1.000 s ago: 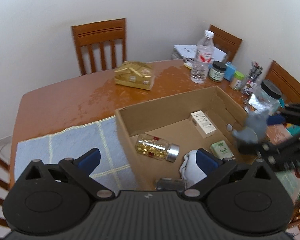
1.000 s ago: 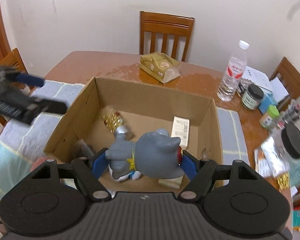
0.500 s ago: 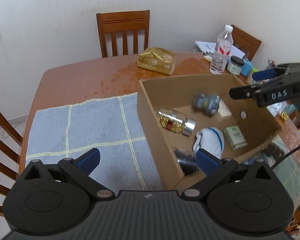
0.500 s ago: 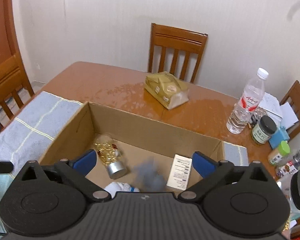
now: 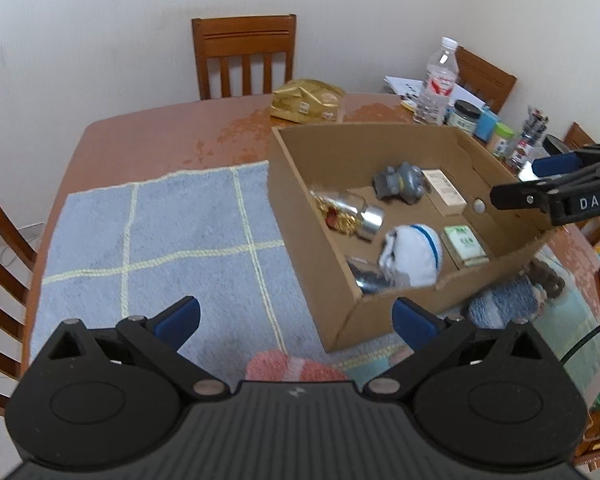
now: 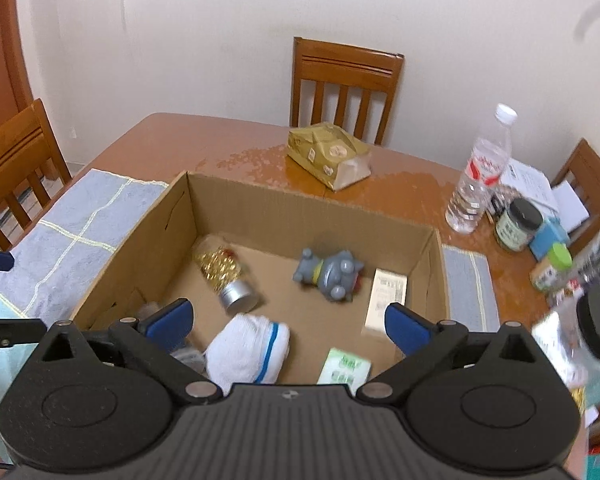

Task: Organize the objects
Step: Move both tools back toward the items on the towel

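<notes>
A brown wooden table [image 6: 172, 140] carries an open cardboard box [image 6: 308, 206]. Left of the box lies a blue-grey towel [image 5: 172, 240] with pale yellow lines; behind the box sits a gold bag [image 6: 328, 156]. Right of the box stand a clear water bottle [image 6: 480, 176] and a dark-lidded jar [image 6: 518, 224].

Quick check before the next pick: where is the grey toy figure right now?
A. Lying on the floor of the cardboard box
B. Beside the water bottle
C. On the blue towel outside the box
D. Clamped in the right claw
A: the grey toy figure lies on the floor of the cardboard box, and the right claw is open and empty.
</notes>
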